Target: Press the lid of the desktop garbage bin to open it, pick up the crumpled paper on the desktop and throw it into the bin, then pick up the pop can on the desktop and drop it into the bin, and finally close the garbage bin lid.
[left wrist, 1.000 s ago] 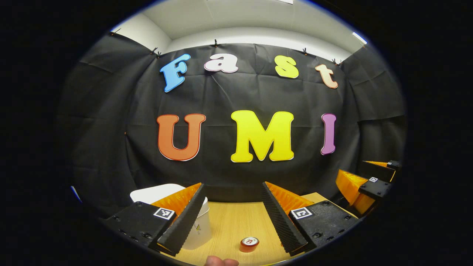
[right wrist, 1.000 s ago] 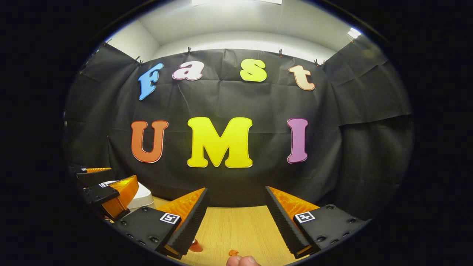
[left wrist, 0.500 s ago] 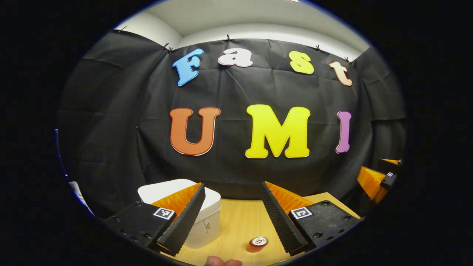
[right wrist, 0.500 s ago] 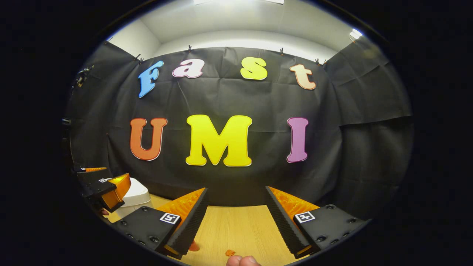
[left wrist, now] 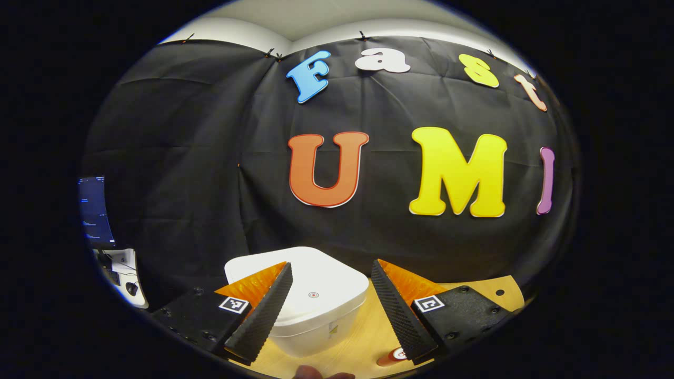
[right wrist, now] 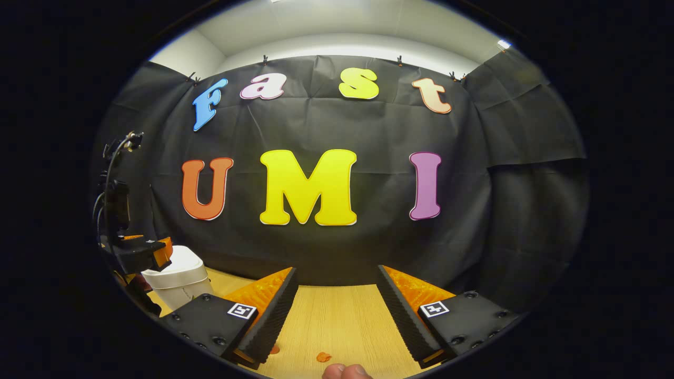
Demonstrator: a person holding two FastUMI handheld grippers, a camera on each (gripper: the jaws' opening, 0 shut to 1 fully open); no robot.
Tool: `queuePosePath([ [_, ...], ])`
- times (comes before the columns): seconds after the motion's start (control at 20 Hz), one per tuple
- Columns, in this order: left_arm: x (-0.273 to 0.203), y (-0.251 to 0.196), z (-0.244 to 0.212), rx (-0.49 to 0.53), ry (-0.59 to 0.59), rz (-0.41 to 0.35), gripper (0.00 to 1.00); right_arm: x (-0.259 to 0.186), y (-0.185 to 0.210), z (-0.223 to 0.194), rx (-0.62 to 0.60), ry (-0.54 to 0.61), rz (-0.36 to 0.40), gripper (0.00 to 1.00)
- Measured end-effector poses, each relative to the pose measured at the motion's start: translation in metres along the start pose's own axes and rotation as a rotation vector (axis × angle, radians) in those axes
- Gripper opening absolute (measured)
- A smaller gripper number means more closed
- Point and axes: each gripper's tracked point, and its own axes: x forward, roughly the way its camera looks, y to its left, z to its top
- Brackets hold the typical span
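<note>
Your left gripper [left wrist: 326,300], jaws wide and empty, has swung over the closed garbage bin [left wrist: 308,316], so pressing its lid comes next.

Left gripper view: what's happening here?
A person holds a claw in each hand. The left claw, open, is lined up over the white bin, whose lid is closed. The can stands on the table to its right. The right claw is open over bare table, holding nothing.
</note>
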Motion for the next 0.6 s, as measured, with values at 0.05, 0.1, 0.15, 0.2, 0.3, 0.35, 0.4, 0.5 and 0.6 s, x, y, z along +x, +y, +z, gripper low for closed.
queuePosePath([
  [0.05, 0.009, 0.006, -0.002, 0.001, 0.010, 0.032, 0.98, 0.002, 0.000, 0.001, 0.000, 0.002, 0.006, 0.96],
  [0.1, 0.019, 0.013, -0.005, -0.007, 0.023, 0.060, 0.98, 0.004, 0.000, 0.001, 0.000, 0.003, 0.011, 0.96],
  [0.15, 0.026, 0.016, -0.009, -0.018, 0.040, 0.082, 0.98, 0.006, 0.000, 0.001, -0.001, 0.005, 0.015, 0.96],
  [0.2, 0.031, 0.018, -0.014, -0.032, 0.056, 0.096, 0.98, 0.008, -0.001, 0.001, -0.002, 0.006, 0.019, 0.96],
  [0.3, 0.039, 0.023, -0.020, -0.062, 0.081, 0.131, 0.97, 0.012, -0.002, 0.001, -0.007, 0.008, 0.026, 0.96],
  [0.35, 0.042, 0.024, -0.024, -0.073, 0.091, 0.148, 0.95, 0.014, -0.004, 0.002, -0.010, 0.007, 0.028, 0.96],
  [0.4, 0.047, 0.024, -0.026, -0.078, 0.099, 0.169, 0.97, 0.015, -0.007, 0.004, -0.014, 0.007, 0.027, 0.96],
  [0.5, 0.051, 0.027, -0.030, -0.079, 0.110, 0.199, 0.76, 0.019, -0.011, 0.003, -0.018, 0.006, 0.025, 0.96],
  [0.6, 0.057, 0.027, -0.041, -0.087, 0.142, 0.231, 0.67, 0.022, -0.014, 0.001, -0.018, 0.015, 0.025, 0.96],
])
